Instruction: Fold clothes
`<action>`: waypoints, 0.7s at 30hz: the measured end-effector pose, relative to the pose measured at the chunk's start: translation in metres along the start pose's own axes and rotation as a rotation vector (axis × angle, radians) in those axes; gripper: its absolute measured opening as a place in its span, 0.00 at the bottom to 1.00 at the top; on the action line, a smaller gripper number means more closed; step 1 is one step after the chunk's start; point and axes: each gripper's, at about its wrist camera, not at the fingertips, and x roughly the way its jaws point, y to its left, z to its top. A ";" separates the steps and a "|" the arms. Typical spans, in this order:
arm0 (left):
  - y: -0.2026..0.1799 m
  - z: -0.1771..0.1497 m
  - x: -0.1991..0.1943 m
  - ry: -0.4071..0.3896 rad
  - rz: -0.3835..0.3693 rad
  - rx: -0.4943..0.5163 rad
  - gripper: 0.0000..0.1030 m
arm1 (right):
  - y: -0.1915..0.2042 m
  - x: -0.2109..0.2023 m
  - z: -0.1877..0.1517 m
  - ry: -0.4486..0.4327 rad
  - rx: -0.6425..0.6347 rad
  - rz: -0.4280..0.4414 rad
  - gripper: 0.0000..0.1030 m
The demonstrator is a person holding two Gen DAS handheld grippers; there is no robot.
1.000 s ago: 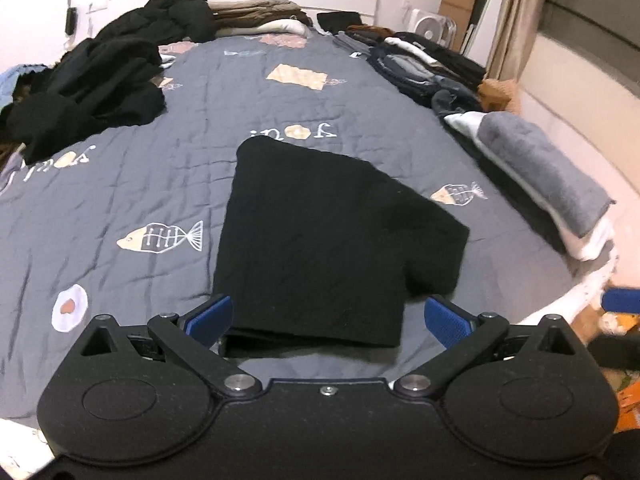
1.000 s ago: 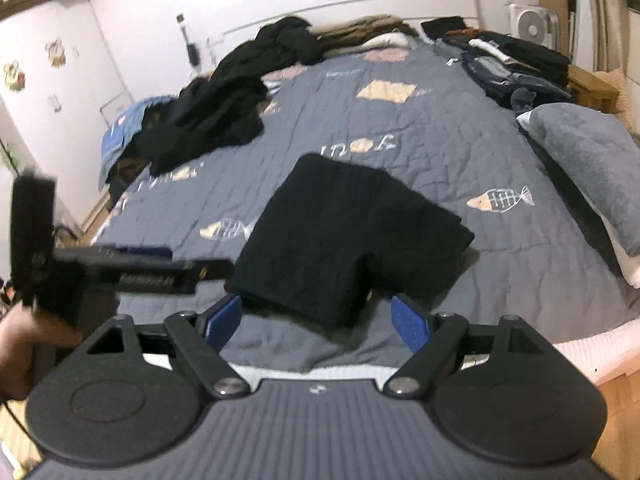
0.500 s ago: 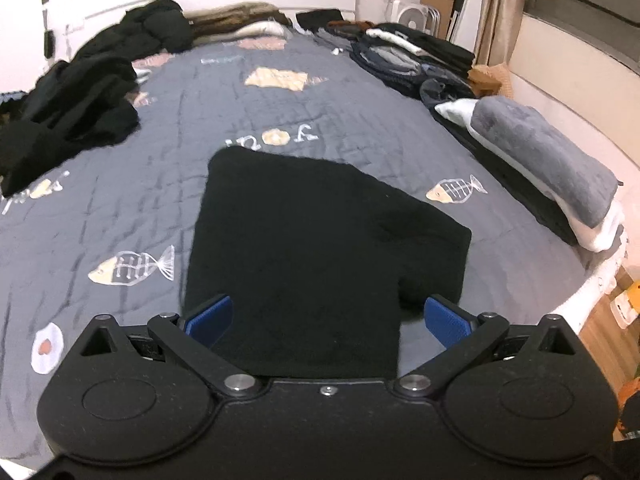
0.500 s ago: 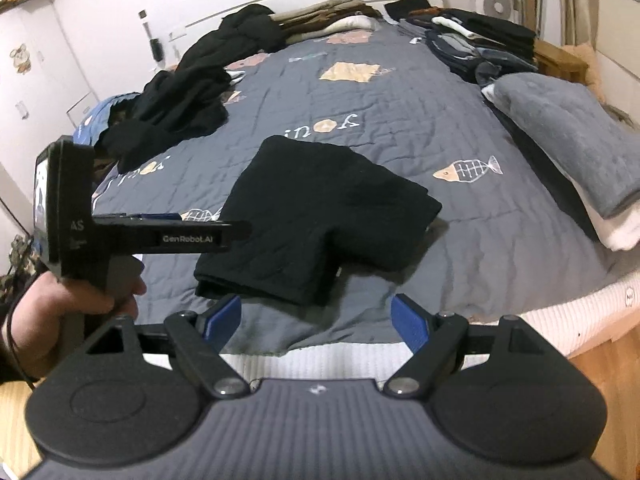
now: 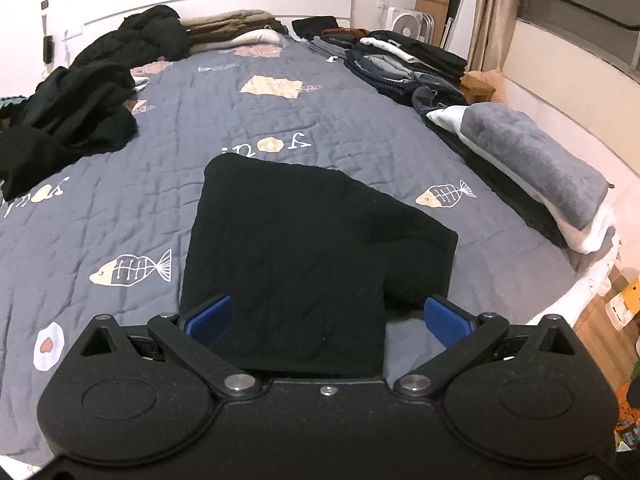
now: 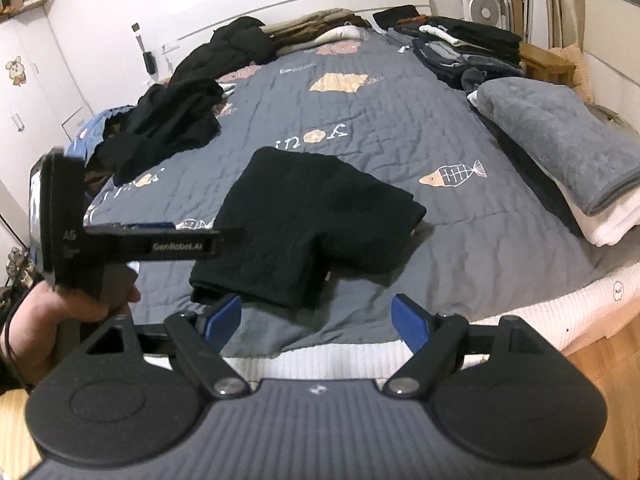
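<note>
The black garment (image 5: 304,248) lies flat near the foot edge of the bed (image 5: 224,120), on the grey quilted cover. It is partly folded: a broad rectangular body with one thicker folded part (image 6: 372,220) jutting out toward the right side. Its edges look fairly square, but the outline is not yet a compact rectangle, so at least one more fold appears to be due.

The left tongs (image 5: 328,316) hover just over the near edge of the garment, their blue pads well apart and clamped on nothing; whether a pad touches the cloth cannot be told. In the right wrist view they stand at the garment's left edge, held by a hand (image 6: 60,312). The right tongs (image 6: 318,320) stand back over the edge of the mattress, short of the garment, with their pads likewise wide apart and nothing between them.

Progress of the wider task, judged from the bed: folded stacks (image 5: 400,60) line the right side and the head, with a grey towel-like bundle (image 5: 532,164) on the nearer right. A loose heap of dark clothes (image 5: 76,112) on the left is not yet folded. Much of the work remains.
</note>
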 end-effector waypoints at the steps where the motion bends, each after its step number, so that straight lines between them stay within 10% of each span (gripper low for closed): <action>1: 0.000 0.000 -0.001 0.000 0.004 0.004 1.00 | 0.000 -0.001 0.001 -0.004 0.003 0.004 0.79; 21: 0.052 -0.018 -0.022 -0.080 -0.046 -0.134 1.00 | -0.015 0.024 0.026 -0.054 0.030 0.070 0.79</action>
